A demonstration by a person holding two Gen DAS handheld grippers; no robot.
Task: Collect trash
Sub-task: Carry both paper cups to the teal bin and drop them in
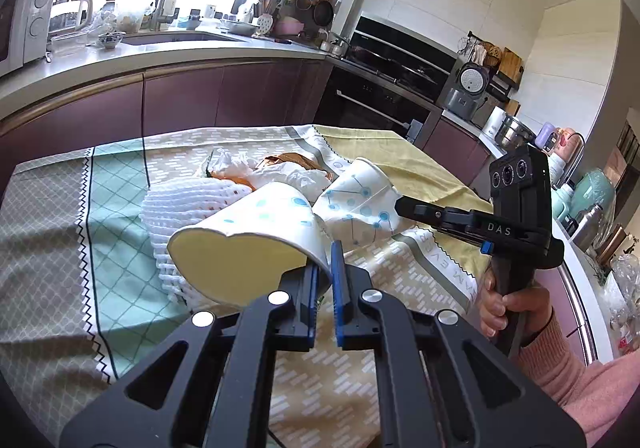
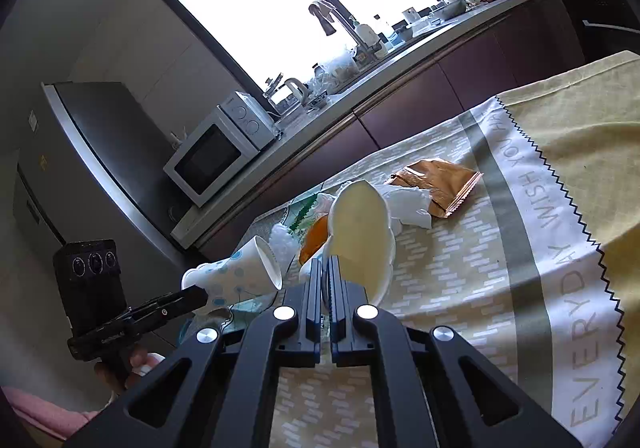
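Left wrist view. The left gripper (image 1: 325,268) is clamped on the rim of a paper cup (image 1: 256,232), its mouth turned toward the lens and held above the tablecloth (image 1: 72,216). At 2 o'clock from it the right gripper (image 1: 402,204) pinches a second, blue-dotted cup (image 1: 360,200); a hand (image 1: 508,308) in a pink sleeve (image 1: 568,360) grips its handle from below. Only here: white foam netting (image 1: 188,204) at 10 o'clock under the first cup, and, beyond the table, an oven (image 1: 384,88) and a rice cooker (image 1: 472,82).

Right wrist view. The right gripper (image 2: 325,276) has its jaws together on the second cup's rim (image 2: 360,236), mouth facing the lens. The left gripper (image 2: 196,296) appears at 9 o'clock carrying the first cup (image 2: 236,276). Only here: a copper foil wrapper (image 2: 436,184) and crumpled white paper (image 2: 408,204) lying at 1 o'clock on the cloth, a microwave (image 2: 216,152), a refrigerator (image 2: 80,168) and a bright window (image 2: 296,8).
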